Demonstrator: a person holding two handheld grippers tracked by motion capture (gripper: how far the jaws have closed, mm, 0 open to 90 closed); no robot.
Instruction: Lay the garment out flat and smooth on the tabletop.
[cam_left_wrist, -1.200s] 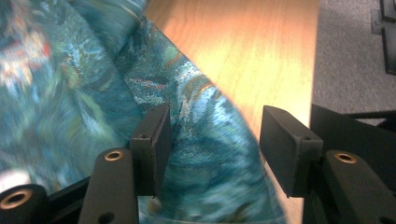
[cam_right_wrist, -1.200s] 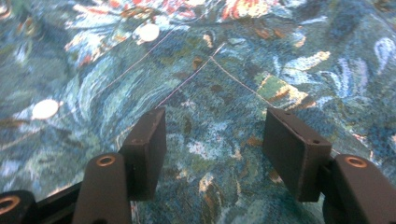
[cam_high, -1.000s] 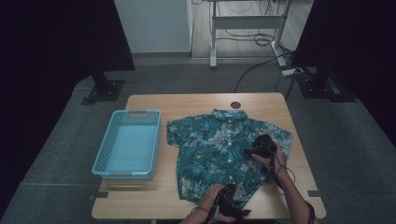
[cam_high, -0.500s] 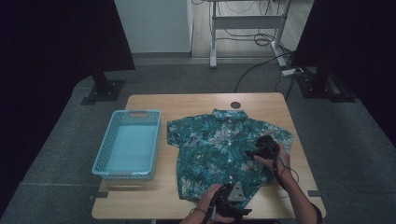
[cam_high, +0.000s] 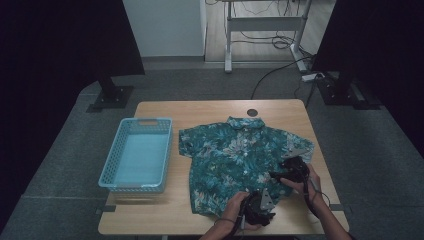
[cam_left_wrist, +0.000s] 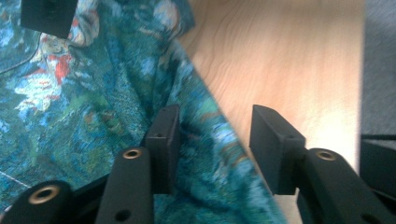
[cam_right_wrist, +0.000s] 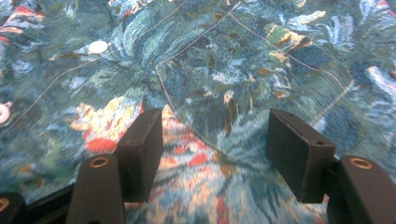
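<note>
A teal floral shirt (cam_high: 235, 160) is spread flat on the table (cam_high: 200, 112), toward its right and near edges. The shirt's hem edge is straddled by the left gripper (cam_left_wrist: 212, 135); its jaws have just been closing but aren't pinching yet. The right gripper (cam_right_wrist: 215, 144) is held open over the shirt's pocket (cam_right_wrist: 252, 70). A blue basket (cam_high: 137, 155) is parked by the left edge.

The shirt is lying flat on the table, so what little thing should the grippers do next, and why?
Probably close the left gripper on the shirt. Its jaws have just been closing, and the shirt's hem edge lies between them, not yet pinched. The right gripper hangs open over the chest pocket, gripping nothing, so the hem looks like the first hold.
</note>
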